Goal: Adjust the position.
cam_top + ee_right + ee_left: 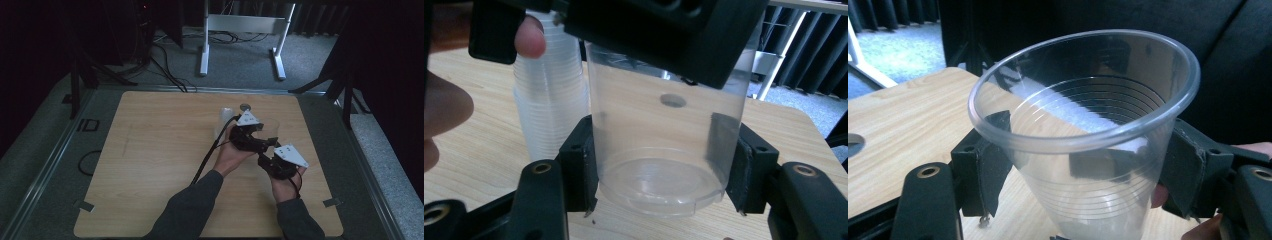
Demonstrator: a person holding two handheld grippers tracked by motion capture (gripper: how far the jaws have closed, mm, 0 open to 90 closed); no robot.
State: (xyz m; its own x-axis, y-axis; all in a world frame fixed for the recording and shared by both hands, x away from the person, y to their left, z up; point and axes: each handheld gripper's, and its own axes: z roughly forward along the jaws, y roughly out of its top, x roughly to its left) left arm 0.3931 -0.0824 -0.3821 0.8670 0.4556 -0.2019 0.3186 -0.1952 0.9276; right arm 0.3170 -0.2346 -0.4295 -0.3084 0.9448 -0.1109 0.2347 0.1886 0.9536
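My left hand-held gripper (1073, 170) and right hand-held gripper (664, 165) both clamp the upright clear plastic cup (664, 145), right gripper lower, near its base.

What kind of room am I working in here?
Probably a lab or recording setup, not a home: a bare wooden table ringed by dark curtains, a white stand, and loose cables on grey carpet.

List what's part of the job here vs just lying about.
In the job:
- clear ribbed plastic cup, held by the left tongs
- clear smooth plastic cup, clamped by the right tongs
- stack of clear plastic cups

Lying about:
- small round grey disc
- white metal stand
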